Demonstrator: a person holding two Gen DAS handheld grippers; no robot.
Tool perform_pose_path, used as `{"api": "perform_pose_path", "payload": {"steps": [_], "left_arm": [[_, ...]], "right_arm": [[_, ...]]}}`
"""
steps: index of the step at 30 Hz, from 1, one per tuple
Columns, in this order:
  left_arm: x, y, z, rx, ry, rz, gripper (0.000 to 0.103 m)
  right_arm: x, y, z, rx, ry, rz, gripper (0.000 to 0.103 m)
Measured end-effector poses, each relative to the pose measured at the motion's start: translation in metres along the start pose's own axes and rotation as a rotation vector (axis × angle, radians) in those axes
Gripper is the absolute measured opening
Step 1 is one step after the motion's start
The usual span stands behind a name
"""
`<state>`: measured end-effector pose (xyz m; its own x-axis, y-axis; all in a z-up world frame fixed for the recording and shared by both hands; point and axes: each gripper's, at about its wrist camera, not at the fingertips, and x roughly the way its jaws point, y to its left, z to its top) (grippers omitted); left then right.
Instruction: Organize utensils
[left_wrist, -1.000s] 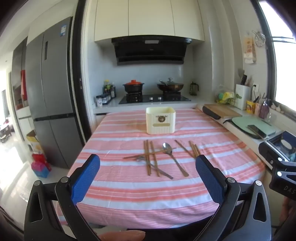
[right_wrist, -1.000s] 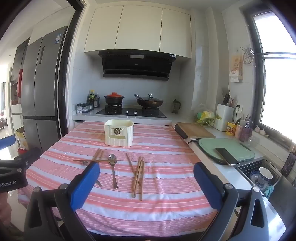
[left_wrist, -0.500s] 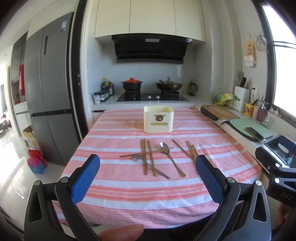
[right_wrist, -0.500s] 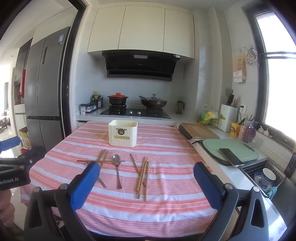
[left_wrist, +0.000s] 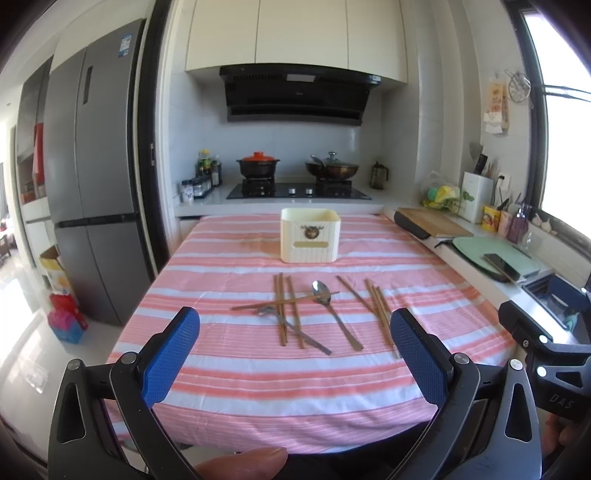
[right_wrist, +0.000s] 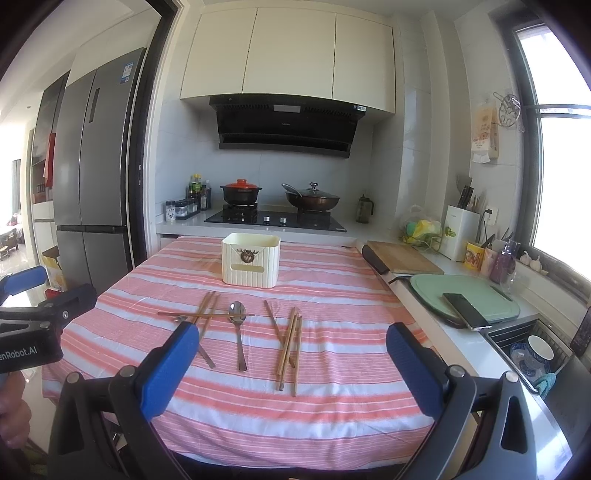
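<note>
Left gripper (left_wrist: 295, 354) nearer, jaws wide.

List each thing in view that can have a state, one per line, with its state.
left gripper: open, holding nothing.
right gripper: open, holding nothing.
cream utensil box: upright on the striped tablecloth, top open, contents hidden.
right spoon: flat, bowl toward the box.
left spoon: flat, under crossed chopsticks.
left chopsticks: loose, crossed.
right chopsticks: loose, bunched.
red-lidded pot: lid on.
wok: lid on.
</note>
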<state>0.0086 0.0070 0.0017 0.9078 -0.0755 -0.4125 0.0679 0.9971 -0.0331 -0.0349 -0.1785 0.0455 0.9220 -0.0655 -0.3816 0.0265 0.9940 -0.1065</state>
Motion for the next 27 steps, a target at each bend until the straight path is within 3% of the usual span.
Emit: {"api": "perform_pose_path", "payload": {"steps": [27], "left_arm": [[0.0042, -0.0023, -0.0039, -0.004, 0.012, -0.006, 0.103]], "right_arm": [[-0.0013, -0.0014, 0.0001, -0.001, -0.001, 0.001, 0.103]]}}
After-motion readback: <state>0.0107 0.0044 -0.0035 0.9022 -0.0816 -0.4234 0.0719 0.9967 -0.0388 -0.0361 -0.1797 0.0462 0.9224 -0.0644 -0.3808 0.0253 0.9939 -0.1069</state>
